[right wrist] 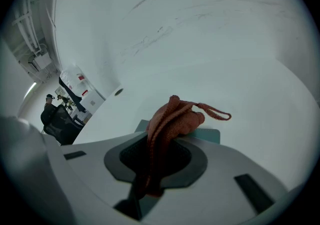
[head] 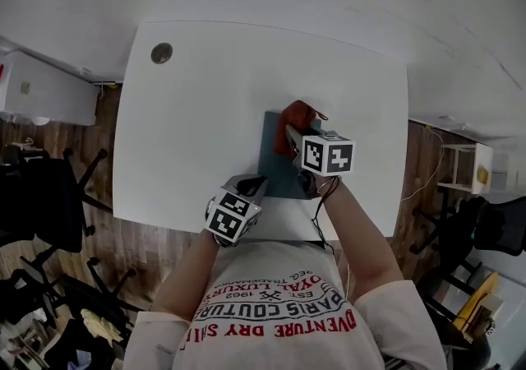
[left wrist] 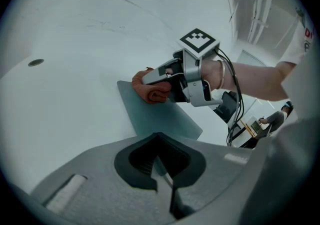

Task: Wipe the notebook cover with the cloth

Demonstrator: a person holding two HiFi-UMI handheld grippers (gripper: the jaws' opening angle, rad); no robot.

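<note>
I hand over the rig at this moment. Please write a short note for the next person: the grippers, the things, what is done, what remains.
Left hand-held gripper: shut on the near corner of the notebook, which lies flat on the table.
Right hand-held gripper: shut on the cloth, bunched on the notebook's far end.
Done: both things gripped, cloth on the cover.
Left: wipe along the cover; how much is already wiped cannot be told.
</note>
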